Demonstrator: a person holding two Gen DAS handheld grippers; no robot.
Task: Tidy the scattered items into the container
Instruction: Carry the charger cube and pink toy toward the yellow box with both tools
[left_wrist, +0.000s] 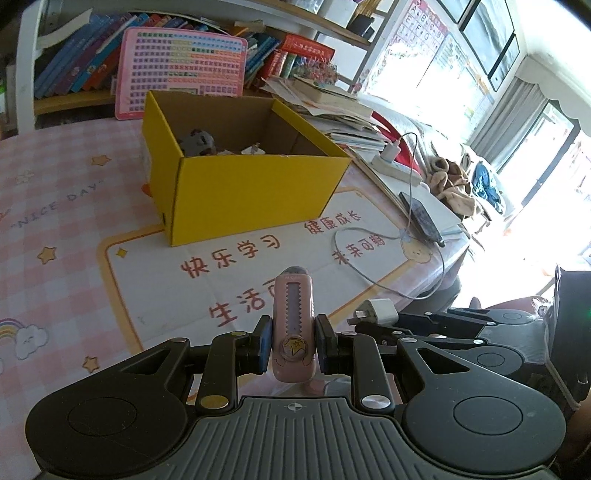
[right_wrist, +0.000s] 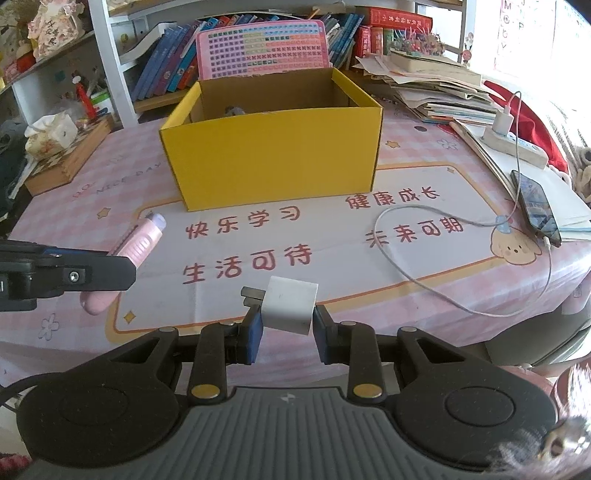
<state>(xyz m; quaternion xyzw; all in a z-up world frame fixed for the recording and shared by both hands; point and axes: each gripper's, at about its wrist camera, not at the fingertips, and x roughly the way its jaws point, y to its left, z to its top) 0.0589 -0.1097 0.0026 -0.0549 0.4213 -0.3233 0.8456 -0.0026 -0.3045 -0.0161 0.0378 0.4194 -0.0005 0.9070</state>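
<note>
The yellow box's (right_wrist: 271, 162) near wall hides most of the small grey and white things (left_wrist: 197, 142) inside, too little showing to name them, and the phone (right_wrist: 537, 206) lies partly under its cable.
</note>
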